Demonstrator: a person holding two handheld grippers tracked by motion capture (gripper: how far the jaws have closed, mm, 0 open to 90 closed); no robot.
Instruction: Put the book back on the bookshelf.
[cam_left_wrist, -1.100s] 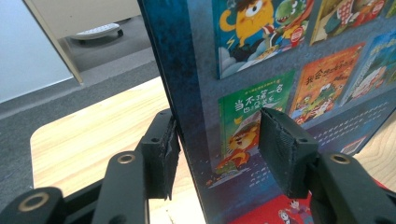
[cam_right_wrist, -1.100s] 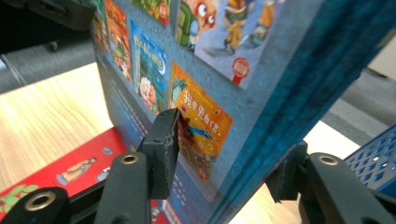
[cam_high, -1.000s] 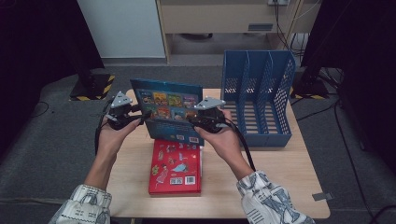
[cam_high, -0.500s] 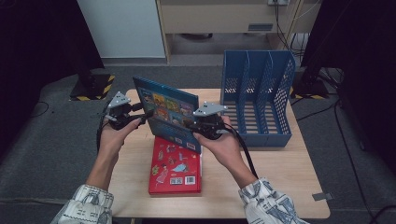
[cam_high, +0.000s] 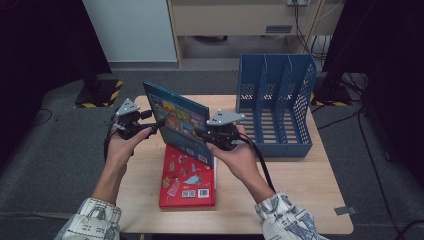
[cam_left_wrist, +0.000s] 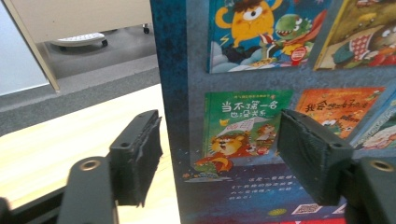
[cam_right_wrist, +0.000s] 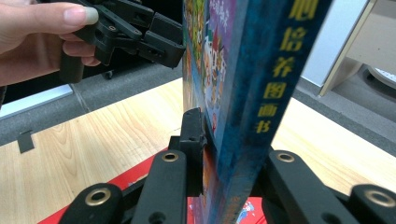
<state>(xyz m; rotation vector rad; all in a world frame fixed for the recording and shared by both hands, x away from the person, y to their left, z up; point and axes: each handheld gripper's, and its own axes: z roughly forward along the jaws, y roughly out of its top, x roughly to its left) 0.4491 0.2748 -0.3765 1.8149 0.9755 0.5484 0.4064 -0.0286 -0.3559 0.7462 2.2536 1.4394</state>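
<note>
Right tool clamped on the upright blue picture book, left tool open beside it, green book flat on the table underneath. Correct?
Not quite: the flat book on the wooden table is red, not green, as the high view shows. The rest holds: the right tool is clamped on the upright blue picture book, and the left tool is open beside it.

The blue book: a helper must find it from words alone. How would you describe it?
On the wooden table, left of the blue file rack, the blue book stands upright, clamped by the right gripper. The red book lies flat below it.
</note>
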